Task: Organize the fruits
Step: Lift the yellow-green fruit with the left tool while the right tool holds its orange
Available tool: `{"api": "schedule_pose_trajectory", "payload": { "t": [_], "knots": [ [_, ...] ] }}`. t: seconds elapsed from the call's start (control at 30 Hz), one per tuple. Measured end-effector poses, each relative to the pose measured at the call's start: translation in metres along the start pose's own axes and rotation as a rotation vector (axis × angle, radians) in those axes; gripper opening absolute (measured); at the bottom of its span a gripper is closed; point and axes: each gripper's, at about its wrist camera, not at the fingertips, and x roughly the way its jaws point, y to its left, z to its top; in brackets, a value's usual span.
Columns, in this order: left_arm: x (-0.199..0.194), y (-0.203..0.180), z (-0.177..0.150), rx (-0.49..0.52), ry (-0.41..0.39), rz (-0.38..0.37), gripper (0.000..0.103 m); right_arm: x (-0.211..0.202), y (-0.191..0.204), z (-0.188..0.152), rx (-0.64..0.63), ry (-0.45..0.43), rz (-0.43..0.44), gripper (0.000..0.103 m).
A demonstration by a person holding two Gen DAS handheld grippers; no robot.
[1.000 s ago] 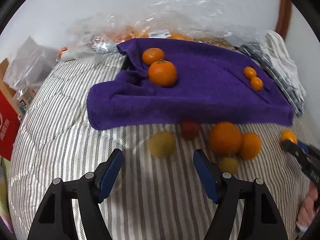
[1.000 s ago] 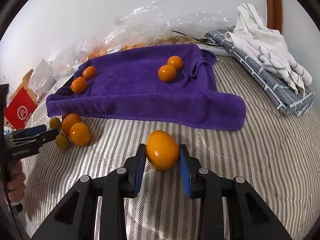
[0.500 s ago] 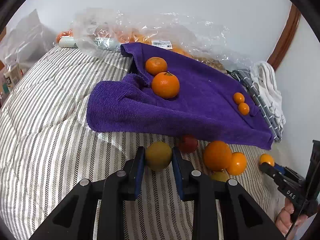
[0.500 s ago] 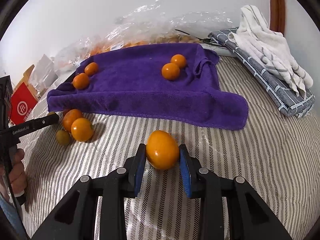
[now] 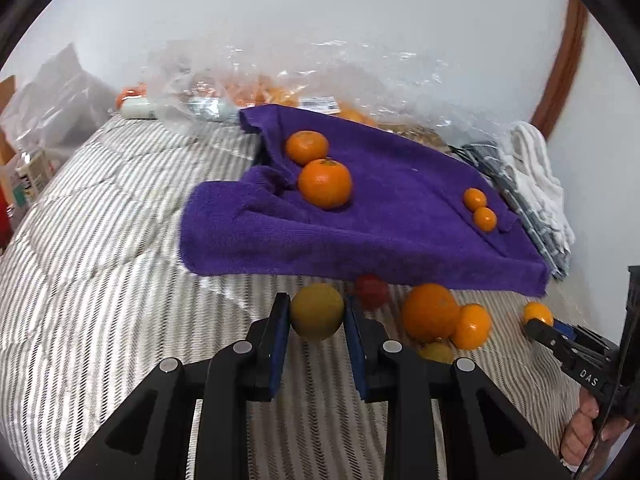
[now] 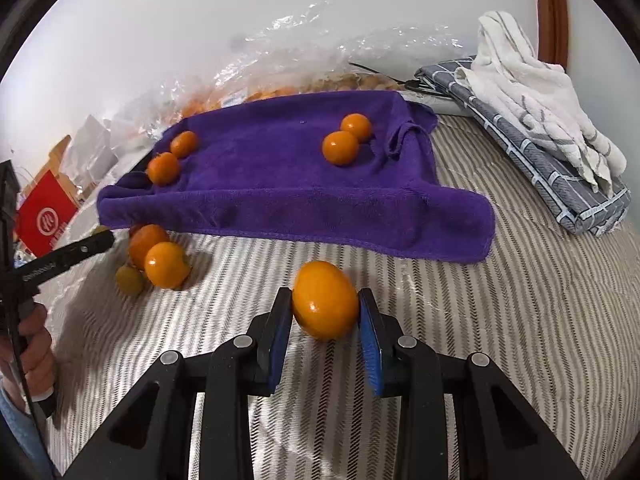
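Left wrist view: the left gripper (image 5: 316,322) pinches a green fruit (image 5: 317,311) between its blue pads, just in front of the towel (image 5: 400,216), probably to carry it up there. The right gripper (image 6: 326,316) likewise clamps an orange fruit (image 6: 325,299) over the striped bedding (image 6: 500,340), ready for the same trip. Sorting seems to go by kind: two mandarins (image 5: 325,183) sit together at the towel's left, two small oranges (image 5: 480,210) at its right. Loose near the towel's front edge lie one red fruit (image 5: 371,289), two orange ones (image 5: 430,312) and one small green one (image 5: 437,352). Beyond, a clear bag (image 5: 300,80) holds more fruit, too many to count.
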Motion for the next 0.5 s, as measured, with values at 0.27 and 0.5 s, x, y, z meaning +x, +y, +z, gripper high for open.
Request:
{"api": "schedule_pose_trajectory", "payload": {
  "t": [0.27,0.5],
  "knots": [
    [-0.02,0.0,0.004,0.015,-0.075,-0.008,0.026,-0.011,0.003,0.01,0.012,-0.013,-0.002,0.033],
    [-0.051,-0.004,0.014,0.015,-0.022,0.017,0.026,-0.048,0.007,0.051,-0.029,-0.084,-0.04,0.033]
  ]
}}
